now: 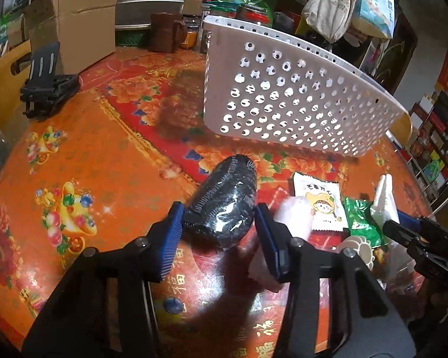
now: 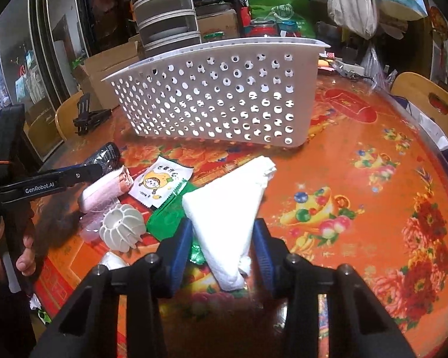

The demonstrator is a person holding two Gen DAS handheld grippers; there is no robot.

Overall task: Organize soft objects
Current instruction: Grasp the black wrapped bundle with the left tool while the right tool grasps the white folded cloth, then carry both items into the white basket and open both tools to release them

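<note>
Black bundle (image 1: 221,205): dark, plastic-wrapped soft roll with a ribbed seam, lying on the orange floral tablecloth, tilted up toward the basket.
White folded cloth (image 2: 230,208): triangular, soft, pointing away toward the basket, resting on the table partly over the green packet.
Pink roll (image 2: 104,192): pale pink soft cylinder lying on its side, just beside the cartoon packet.
Cartoon packet (image 2: 161,186): flat white sachet with a yellow figure, lying face up.
Green packet (image 2: 167,217): flat, shiny, partly under the white cloth.
Basket (image 2: 218,101): white, perforated, upright on the table behind the pile.
</note>
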